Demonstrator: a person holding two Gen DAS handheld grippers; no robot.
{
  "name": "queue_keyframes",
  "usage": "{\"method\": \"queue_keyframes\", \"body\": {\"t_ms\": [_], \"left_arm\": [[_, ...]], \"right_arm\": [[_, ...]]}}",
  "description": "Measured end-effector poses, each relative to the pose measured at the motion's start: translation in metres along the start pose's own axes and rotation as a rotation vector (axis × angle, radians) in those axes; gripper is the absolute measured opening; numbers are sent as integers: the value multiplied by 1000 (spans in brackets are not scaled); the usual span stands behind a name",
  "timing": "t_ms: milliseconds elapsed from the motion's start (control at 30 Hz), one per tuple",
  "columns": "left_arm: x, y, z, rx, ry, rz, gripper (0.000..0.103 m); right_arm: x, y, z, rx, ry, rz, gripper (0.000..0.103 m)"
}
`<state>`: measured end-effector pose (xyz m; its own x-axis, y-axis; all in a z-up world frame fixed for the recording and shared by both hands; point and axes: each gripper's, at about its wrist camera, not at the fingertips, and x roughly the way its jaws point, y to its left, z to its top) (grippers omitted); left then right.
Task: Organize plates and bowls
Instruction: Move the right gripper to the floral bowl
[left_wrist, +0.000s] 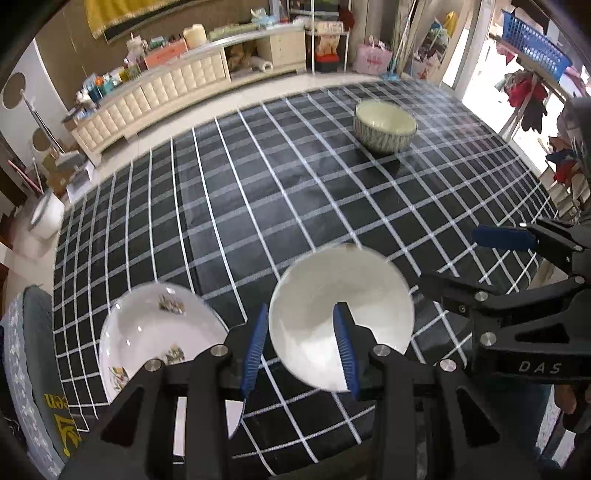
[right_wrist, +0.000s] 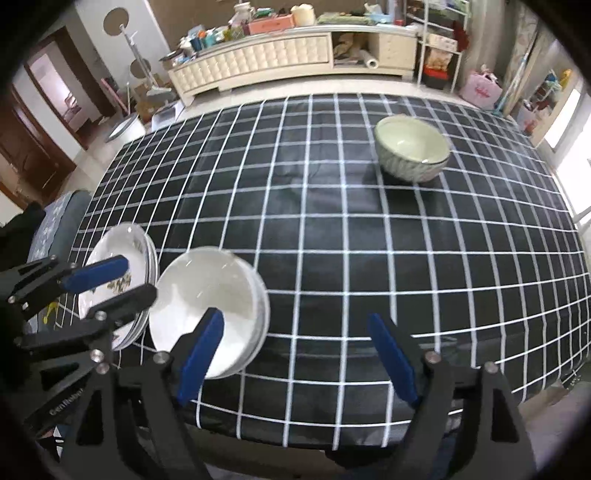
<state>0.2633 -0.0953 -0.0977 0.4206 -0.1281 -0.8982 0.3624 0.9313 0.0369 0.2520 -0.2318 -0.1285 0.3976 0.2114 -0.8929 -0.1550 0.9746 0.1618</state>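
Note:
A plain white bowl (left_wrist: 341, 317) (right_wrist: 207, 310) stands near the table's front edge. My left gripper (left_wrist: 301, 350) is open, its fingers astride the bowl's near rim without gripping it. A stack of flower-patterned plates (left_wrist: 155, 332) (right_wrist: 118, 266) lies left of the bowl. A green ribbed bowl (left_wrist: 384, 127) (right_wrist: 412, 153) stands far back on the right. My right gripper (right_wrist: 295, 362) is open and empty, right of the white bowl; it also shows in the left wrist view (left_wrist: 480, 258).
The table has a black cloth with a white grid (right_wrist: 332, 240). A grey cushioned chair (left_wrist: 26, 369) stands at the table's left corner. A cluttered cream sideboard (right_wrist: 258, 62) runs along the far wall.

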Motion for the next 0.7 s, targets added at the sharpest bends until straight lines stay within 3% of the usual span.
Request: {"method": "queue_keyframes", "body": {"t_ms": [133,167,267,400,533,700], "left_arm": [[-12,-6,18,1,-48,-5,50],[-15,-9,23,8,-59,-7,59],[-20,-15,42,17,-84,31,74],[-18,-22,67,23,-100,16,78],[-12,-33,88,50,-107,25,82],[0,-45,118,55,-99,5,83]], "right_arm": [[-18,-16,12,2,-49,-18,89],[-22,-19,15,3,-64,-26,90],[-33,-30,27,-4,-102,-68,93],[-38,-51,43,18,-108,-55,95],[-36,-76,56,77,-88,68,96],[-37,-96,74,70,-141,25,97]]}}
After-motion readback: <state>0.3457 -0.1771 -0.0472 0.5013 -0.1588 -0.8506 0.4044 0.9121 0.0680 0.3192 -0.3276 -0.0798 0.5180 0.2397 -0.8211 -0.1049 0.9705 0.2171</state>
